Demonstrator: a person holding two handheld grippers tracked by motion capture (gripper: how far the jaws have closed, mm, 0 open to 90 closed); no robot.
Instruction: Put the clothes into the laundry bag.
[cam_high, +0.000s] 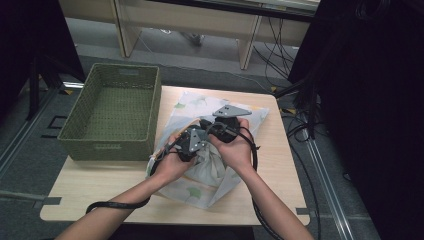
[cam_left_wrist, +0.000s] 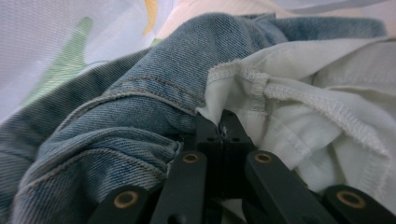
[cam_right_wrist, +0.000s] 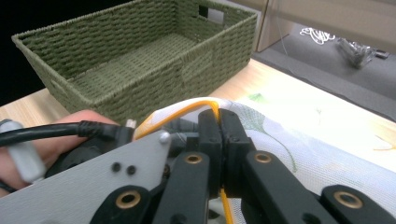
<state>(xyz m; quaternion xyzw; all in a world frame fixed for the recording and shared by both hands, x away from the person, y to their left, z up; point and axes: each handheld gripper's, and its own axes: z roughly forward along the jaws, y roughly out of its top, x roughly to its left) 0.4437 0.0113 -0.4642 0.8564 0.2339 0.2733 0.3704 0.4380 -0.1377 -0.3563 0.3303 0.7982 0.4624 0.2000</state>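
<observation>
Two grippers meet over a laundry bag on a small wooden table

The light wooden table (cam_high: 100, 185) stands on grey floor, with dark curtains at both sides and pale furniture legs beyond; its front strip and right edge lie bare. A green woven basket (cam_high: 112, 112) fills the far left corner, empty inside. The white mesh bag (cam_high: 200, 192) with leaf print lies mid-table, just beside the basket. The left gripper (cam_left_wrist: 223, 122) is clenched on the hem of a white garment (cam_left_wrist: 327, 84) beside blue jeans (cam_left_wrist: 140, 107). The right gripper (cam_right_wrist: 218, 116) is clamped on the bag's yellow-trimmed edge.
</observation>
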